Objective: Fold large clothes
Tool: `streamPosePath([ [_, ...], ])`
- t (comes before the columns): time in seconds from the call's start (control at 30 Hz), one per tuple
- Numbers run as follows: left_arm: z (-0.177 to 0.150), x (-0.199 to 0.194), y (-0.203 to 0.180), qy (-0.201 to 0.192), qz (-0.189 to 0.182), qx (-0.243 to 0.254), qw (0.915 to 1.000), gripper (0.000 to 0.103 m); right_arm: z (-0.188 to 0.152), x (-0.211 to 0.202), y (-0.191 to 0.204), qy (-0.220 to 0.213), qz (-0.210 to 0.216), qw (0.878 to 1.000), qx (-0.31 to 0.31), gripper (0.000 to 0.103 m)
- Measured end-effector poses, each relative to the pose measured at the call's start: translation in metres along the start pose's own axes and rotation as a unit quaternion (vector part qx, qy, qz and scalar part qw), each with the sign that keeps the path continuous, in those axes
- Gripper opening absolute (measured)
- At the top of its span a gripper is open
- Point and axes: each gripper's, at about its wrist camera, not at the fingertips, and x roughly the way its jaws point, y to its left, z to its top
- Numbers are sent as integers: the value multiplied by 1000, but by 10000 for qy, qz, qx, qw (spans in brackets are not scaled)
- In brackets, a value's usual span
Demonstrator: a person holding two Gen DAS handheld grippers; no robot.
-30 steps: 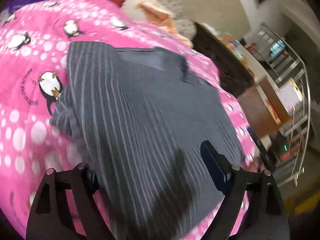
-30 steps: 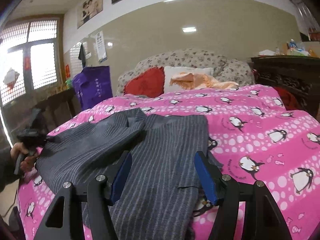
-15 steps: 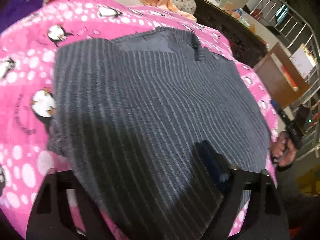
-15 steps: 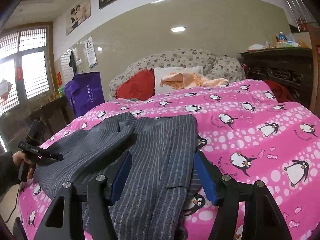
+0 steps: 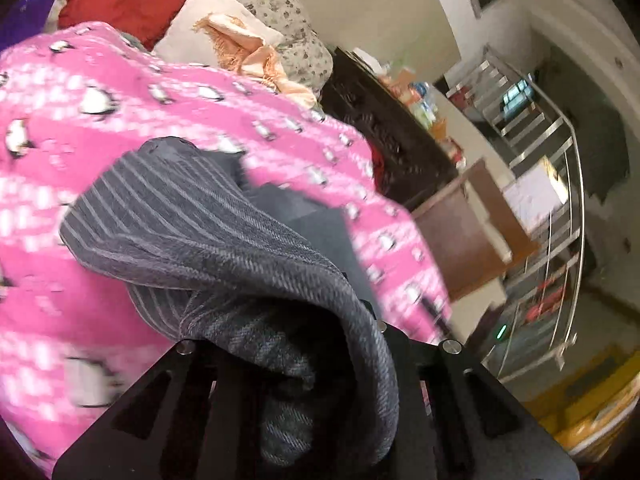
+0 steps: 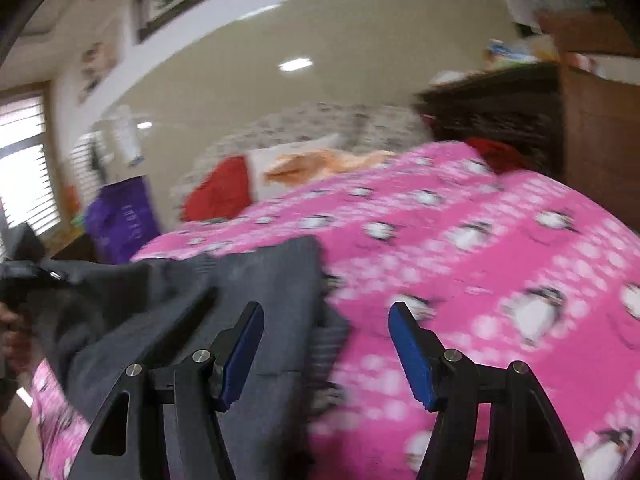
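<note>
Left gripper (image 5: 304, 364): the claw is clamping a bunched edge of the grey striped garment (image 5: 208, 236). The cloth is draping over and between the fingers, hiding the fingertips, and is rising off the pink blanket (image 5: 120, 92) in a ridge. The rest of the garment is lying on the blanket beyond the lifted part, toward the pillows (image 5: 216, 12).

Right gripper (image 6: 326, 350): the claw is standing wide, blue pads (image 6: 412, 352) well apart, nothing between them. It is hovering above the blanket (image 6: 500, 248) at the garment's (image 6: 264, 280) right edge; the left pad is over grey cloth, the right pad over pink. In this view the other gripper is showing at far left with the garment hanging from it. Both views are blurring.

Handling, judged:
- The cloth is behaving as soft and limp, sagging from the single grip point and folding wherever unsupported. No stiffness to rely on.
- The weave is looking thick and woolly, so probably fairly heavy for cloth; a one-point hold is likely letting it droop and twist.
- The surface is looking rough, not slippery. The blanket is soft too and may be dragging along under it.
- Best hold: a doubled edge or corner. The free right claw is probably needing the matching edge beside the blanket's bare part, so that the fold travels level.
</note>
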Motion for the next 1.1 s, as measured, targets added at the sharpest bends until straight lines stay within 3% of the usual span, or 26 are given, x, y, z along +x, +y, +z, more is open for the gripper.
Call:
streamPosePath([
  [0.13, 20, 42, -46, -151, 374, -393, 9984, 13, -1, -9, -40, -37, -215, 9959, 882, 62],
  [0.23, 27, 82, -78, -233, 825, -284, 9959, 13, -2, -13, -59, -86, -407, 9912, 1256, 62],
  [0.3, 21, 116, -96, -280, 1326, -26, 9908, 13, -2, -12, -65, -52, -515, 9897, 1333, 62],
  [0.4, 0, 167, -94, -195, 1807, 163, 9832, 15, -1, -8, -69, 29, -469, 9893, 1384, 62],
  [0.5, -27, 205, -75, 72, 1947, -59, 9808, 29, -3, -8, -72, 28, -424, 9884, 1457, 62],
  [0.57, -44, 217, -84, -5, 1995, 238, 9796, 43, -2, -10, -75, 19, -452, 9880, 1478, 62],
  [0.67, -61, 212, -106, -36, 1637, 649, 9844, 71, -3, -11, -82, 0, -463, 9862, 1588, 62],
  [0.77, -76, 190, -120, 16, 1181, 760, 9901, 72, -3, -11, -87, 16, -487, 9845, 1687, 62],
  [0.83, -87, 164, -131, 81, 680, 868, 9939, 72, -3, -11, -87, 6, -491, 9840, 1713, 62],
  [0.93, -101, 116, -148, -126, 253, 1159, 9929, 72, -2, -12, -84, -24, -511, 9851, 1640, 62],
  [1.03, -105, 65, -144, -727, 311, 1404, 9869, 72, -1, -14, -78, -72, -555, 9870, 1510, 62],
  [1.1, -102, 34, -123, -1265, 684, 1385, 9799, 73, 0, -17, -72, -171, -542, 9885, 1401, 62],
])
